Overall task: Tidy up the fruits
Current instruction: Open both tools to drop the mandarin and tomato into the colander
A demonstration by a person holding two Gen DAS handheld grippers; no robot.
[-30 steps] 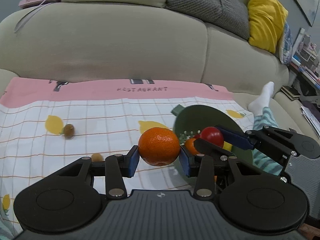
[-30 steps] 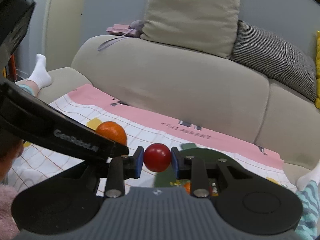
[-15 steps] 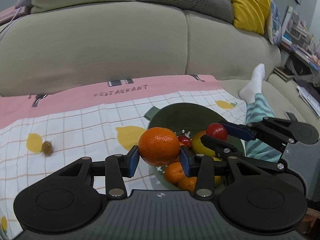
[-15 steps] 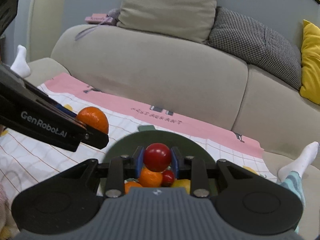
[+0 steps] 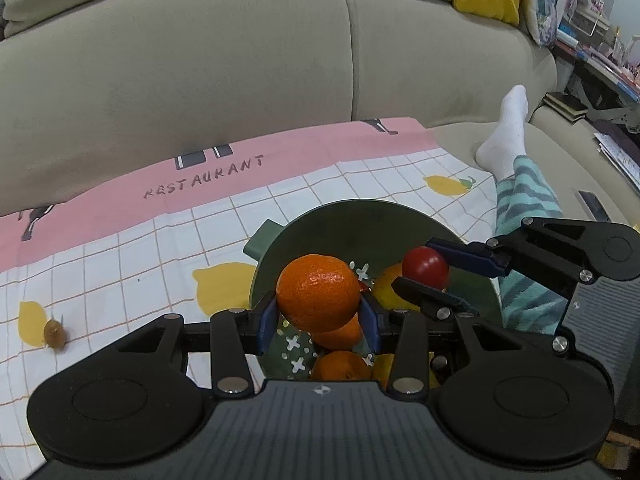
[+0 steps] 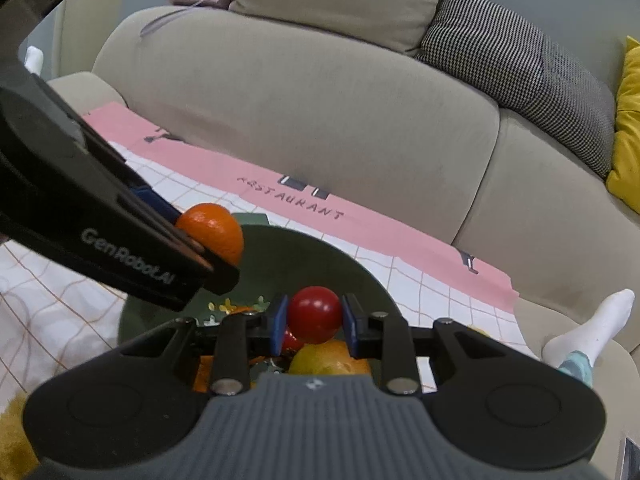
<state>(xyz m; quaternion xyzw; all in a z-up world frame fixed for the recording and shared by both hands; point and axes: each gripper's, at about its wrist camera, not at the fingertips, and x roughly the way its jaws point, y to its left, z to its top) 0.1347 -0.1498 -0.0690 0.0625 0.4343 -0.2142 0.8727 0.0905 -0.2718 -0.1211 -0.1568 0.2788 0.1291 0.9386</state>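
My left gripper (image 5: 318, 316) is shut on an orange mandarin (image 5: 318, 292), held over the left half of a dark green bowl (image 5: 360, 216). In the right wrist view that mandarin (image 6: 212, 230) shows at the left, above the bowl's rim (image 6: 320, 248). My right gripper (image 6: 314, 322) is shut on a small red round fruit (image 6: 315, 314), also above the bowl; the left wrist view shows it (image 5: 425, 267) at the bowl's right side. Several oranges (image 5: 340, 366) and a yellow fruit (image 6: 320, 360) lie inside the bowl.
The bowl stands on a checked cloth (image 5: 120, 264) with lemon prints and a pink band, spread on a beige sofa (image 5: 240, 60). A small brown fruit (image 5: 55, 333) lies on the cloth at left. A person's socked foot (image 5: 506, 128) and striped trouser leg rest to the right.
Both grippers have moved with their fruits from beside the bowl to over it. The bowl now fills more of both views, and the brown fruit has slid to the left edge.
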